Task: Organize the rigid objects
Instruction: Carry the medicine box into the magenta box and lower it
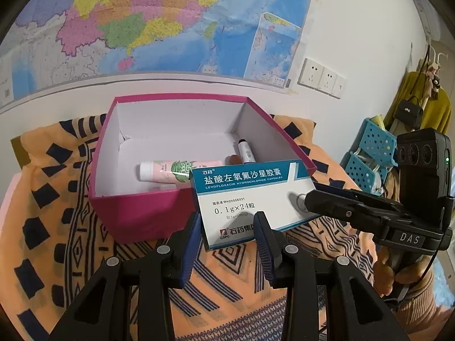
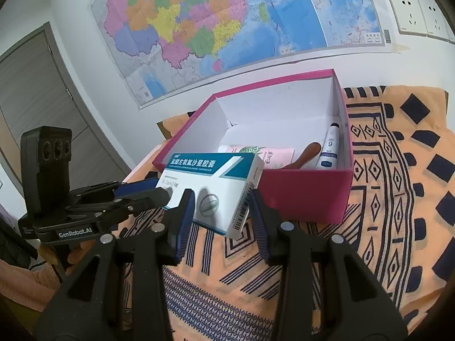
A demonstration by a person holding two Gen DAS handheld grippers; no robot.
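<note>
A white and teal medicine box (image 1: pixel 250 199) is held in the air just in front of the open pink box (image 1: pixel 133 213). Both grippers clamp it. My left gripper (image 1: pixel 227 224) grips its near end. My right gripper (image 2: pixel 221 204) grips the other end, and its fingers (image 1: pixel 324 201) reach in from the right in the left wrist view. The medicine box (image 2: pixel 210 187) also shows in the right wrist view, with the left gripper's fingers (image 2: pixel 142 196) on its left end. Inside the pink box (image 2: pixel 307 196) lie a pink tube (image 1: pixel 170 172), a white bottle (image 2: pixel 330 147) and a brown wooden piece (image 2: pixel 305 153).
An orange patterned cloth (image 2: pixel 384 199) covers the table. A map (image 1: pixel 142 22) and wall sockets (image 1: pixel 321 78) are on the wall behind. Blue baskets (image 1: pixel 369 153) and hanging clothes stand at the right. A grey door (image 2: pixel 34 99) is at the left.
</note>
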